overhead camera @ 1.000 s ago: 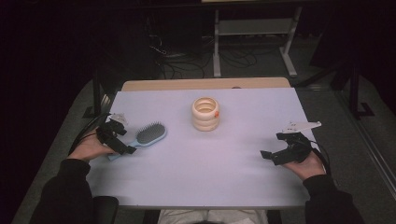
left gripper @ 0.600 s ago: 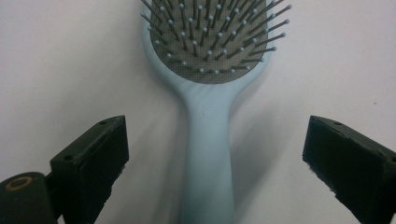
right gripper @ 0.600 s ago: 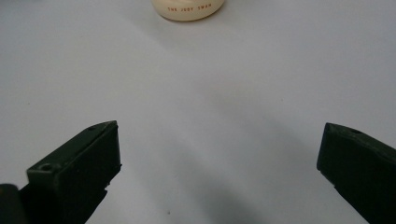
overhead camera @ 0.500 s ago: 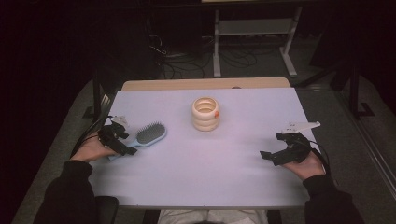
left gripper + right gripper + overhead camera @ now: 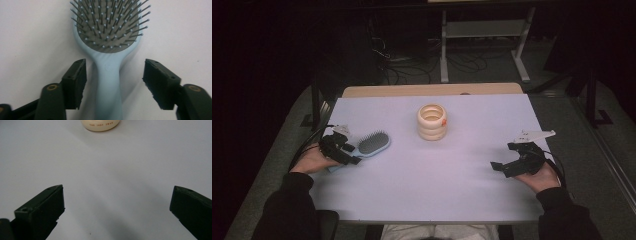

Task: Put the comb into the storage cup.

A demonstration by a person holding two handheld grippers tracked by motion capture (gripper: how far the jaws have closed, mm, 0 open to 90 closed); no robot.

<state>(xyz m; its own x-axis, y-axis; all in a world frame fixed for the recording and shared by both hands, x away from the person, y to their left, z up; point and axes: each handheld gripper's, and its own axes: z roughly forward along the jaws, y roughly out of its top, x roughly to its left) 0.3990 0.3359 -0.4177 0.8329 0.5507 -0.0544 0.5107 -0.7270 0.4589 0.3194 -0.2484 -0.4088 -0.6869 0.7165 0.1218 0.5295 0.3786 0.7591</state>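
Left claw (image 5: 113,82) straddles the light blue hairbrush (image 5: 110,50) handle. Its jaws have just been closing, with gaps still showing on both sides, so no grip yet. The brush lies bristles up near the left edge of the pale surface (image 5: 437,190), head pointing toward the centre. Right claw (image 5: 117,207) rests near the right edge, jaws spread wide with nothing between them. A cream ringed container (image 5: 432,121) stands mid-surface toward the far edge, well apart from both. Bare room lies between the claws.
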